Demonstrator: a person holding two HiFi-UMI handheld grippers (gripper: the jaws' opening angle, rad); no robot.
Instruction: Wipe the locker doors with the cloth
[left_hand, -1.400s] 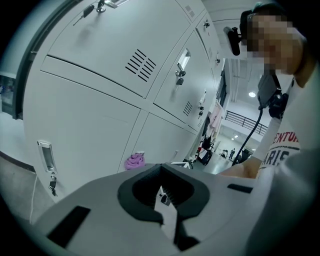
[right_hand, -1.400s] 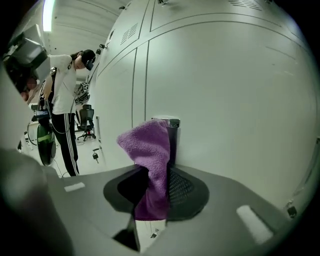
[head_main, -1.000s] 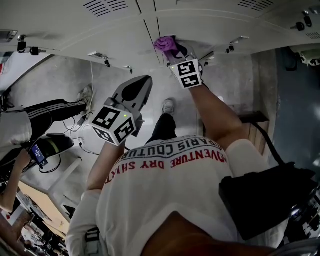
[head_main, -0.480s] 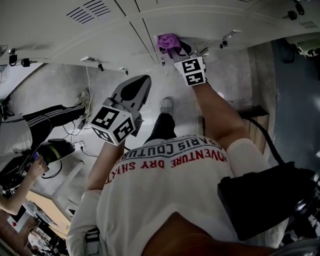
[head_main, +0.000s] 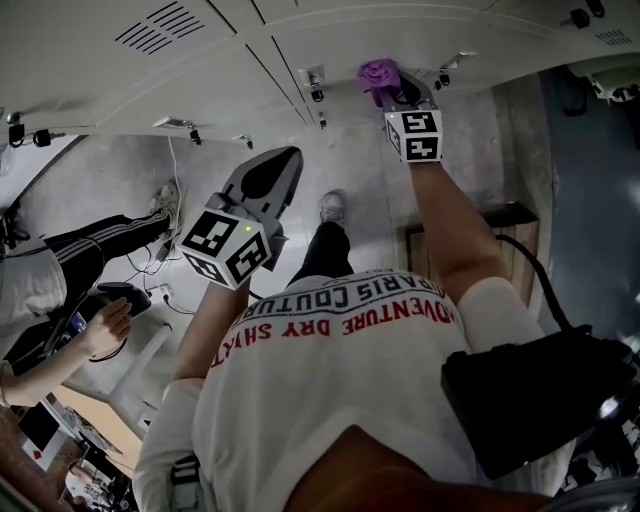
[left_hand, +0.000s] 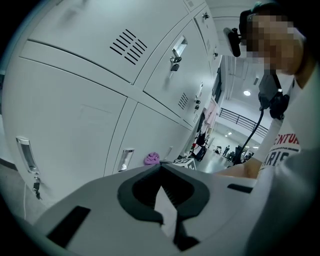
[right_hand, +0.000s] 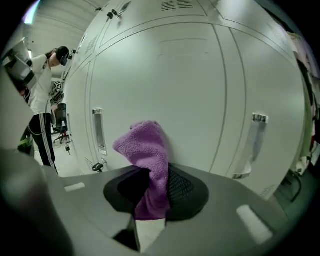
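The right gripper (right_hand: 150, 210) is clamped on a purple cloth (right_hand: 148, 155), a nubby terry fabric that stands up from the dark, ribbed jaw pads in a soft folded peak. Its bunched top lies against the smooth, pale grey metal of a locker door (right_hand: 200, 75), between two slim vertical handles (right_hand: 97, 131). In the head view this gripper (head_main: 397, 92) reaches up to the lockers (head_main: 200, 60) with the cloth (head_main: 378, 72) at its tip, just beside a keyed lock (head_main: 315, 80). The left gripper (left_hand: 162, 192) has its jaws together on nothing and is held back from the doors over the mottled grey floor (head_main: 350, 165). Louvred vent slots (left_hand: 129, 46) are cut into the upper doors.
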